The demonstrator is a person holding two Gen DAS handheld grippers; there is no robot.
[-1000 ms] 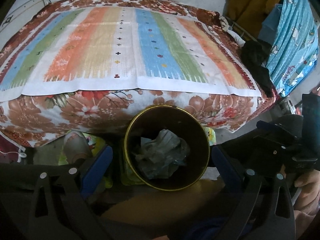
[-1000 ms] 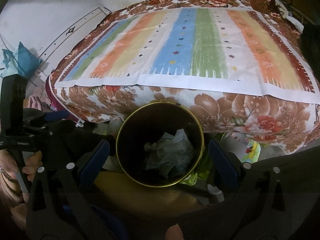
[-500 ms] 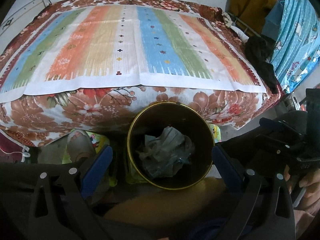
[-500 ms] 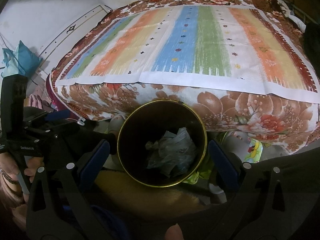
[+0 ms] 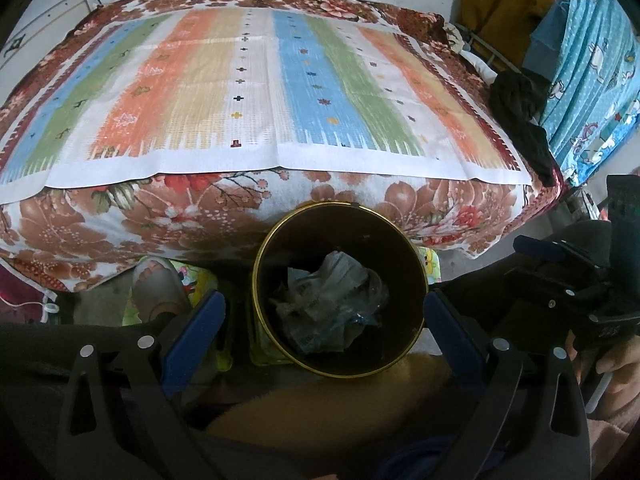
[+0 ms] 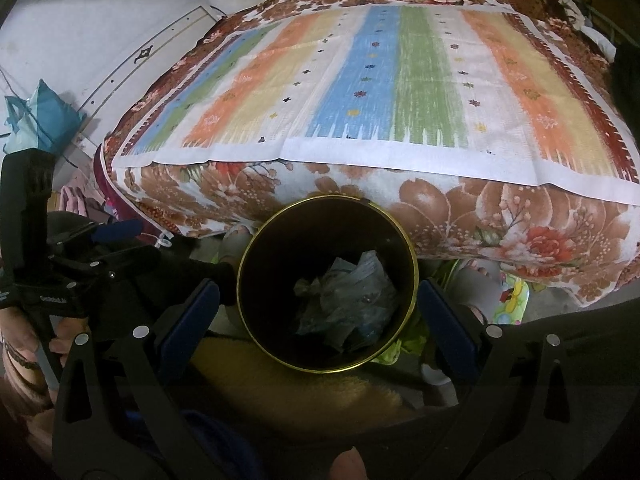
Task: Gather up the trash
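Both spread claws crept toward the bed; crumpled trash point(image 5: 332, 304) fills the gold-rimmed bin point(image 5: 280, 236).

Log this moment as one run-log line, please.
left gripper: open, empty | right gripper: open, empty | bin: holds crumpled trash | striped mat: no trash visible

Honestly there's not much for you to read here. The only lettering is a small white print on the black body of the left gripper point(image 6: 52, 300), seen from the right wrist view, and it's too tiny and blurred to make out. The crumpled wrappers point(image 5: 332, 300) in the trash bin point(image 5: 260, 280) have some dark printing on them, but you can't read a word of it. The striped cloth point(image 5: 260, 80) on the bed only carries little cross and star motifs, no letters.
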